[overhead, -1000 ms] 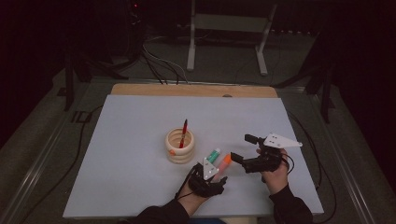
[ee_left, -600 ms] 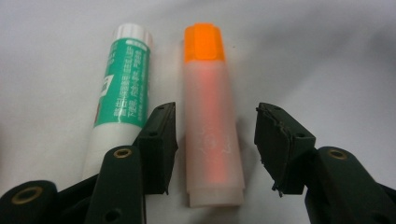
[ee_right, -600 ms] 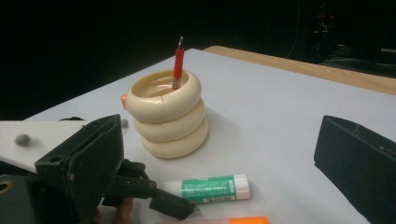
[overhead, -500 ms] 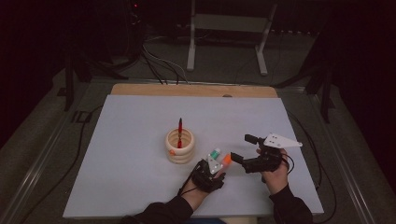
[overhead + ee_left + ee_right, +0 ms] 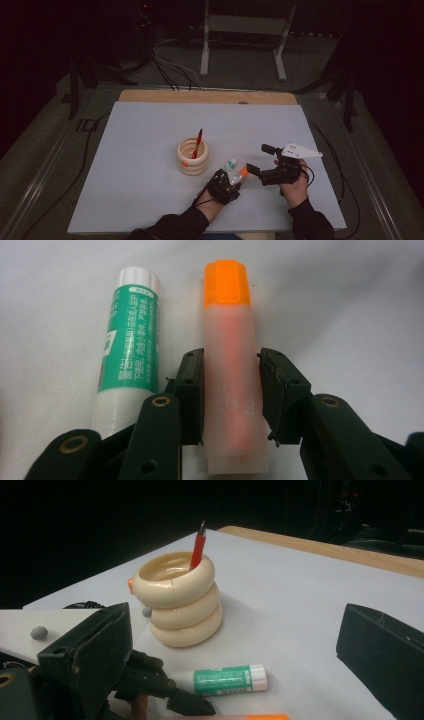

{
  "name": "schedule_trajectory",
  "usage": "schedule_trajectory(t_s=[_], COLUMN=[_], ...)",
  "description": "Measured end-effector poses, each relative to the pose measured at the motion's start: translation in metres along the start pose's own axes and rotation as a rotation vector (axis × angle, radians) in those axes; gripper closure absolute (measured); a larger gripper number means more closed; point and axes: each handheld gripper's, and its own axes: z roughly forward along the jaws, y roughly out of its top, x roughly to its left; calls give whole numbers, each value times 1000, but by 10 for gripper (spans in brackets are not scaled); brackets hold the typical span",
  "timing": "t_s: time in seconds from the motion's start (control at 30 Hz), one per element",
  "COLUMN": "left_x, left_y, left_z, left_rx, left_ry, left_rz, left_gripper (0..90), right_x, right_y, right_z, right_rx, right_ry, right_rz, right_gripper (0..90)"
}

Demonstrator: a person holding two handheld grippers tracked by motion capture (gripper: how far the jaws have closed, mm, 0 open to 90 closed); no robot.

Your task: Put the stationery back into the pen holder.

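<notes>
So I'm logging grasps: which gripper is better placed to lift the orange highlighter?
Left. The left gripper, whose jaws have just been closing, straddles the highlighter, pads at its sides. The right gripper hangs open, apart.

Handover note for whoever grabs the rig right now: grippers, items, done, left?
Left hand-held gripper: jaws just been closing, pads on both sides of the orange highlighter, which lies on the table.
Right hand-held gripper: open, empty.
Green glue stick: flat beside the highlighter.
Done: red pen stands in the ringed cream holder.
Left, probably: lift highlighter into holder, then glue stick.
</notes>
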Motion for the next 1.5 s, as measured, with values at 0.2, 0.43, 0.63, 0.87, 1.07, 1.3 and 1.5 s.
schedule_trajectory(t_s=[0.2, 0.43, 0.63, 0.87, 1.07, 1.3, 1.5], left_x=[1, 2, 9, 19, 26, 34, 48], left_y=[2, 6, 12, 19, 21, 22, 19], left_z=[0, -11, -27, -48, -65, -81, -96], left_rx=[5, -53, -103, -157, -191, -239, -278], left_ry=[-13, -59, -66, -61, -50, -46, -26], left_rz=[31, 29, 12, 3, 15, 14, 21], left_gripper=[660, 661, 661, 661, 661, 660, 660], right_x=[0, 0, -2, -3, 0, 2, 3], right_y=[0, -1, 2, 3, 5, 6, 6], right_z=[0, 0, -6, -7, -8, -7, -5], right_rx=[-1, 3, -31, -40, -49, -44, -39], right_ry=[-1, -9, -26, -36, -30, -23, -10], right_rz=[1, 6, 14, 20, 23, 26, 37], right_gripper=[19, 19, 19, 19, 19, 19, 19])
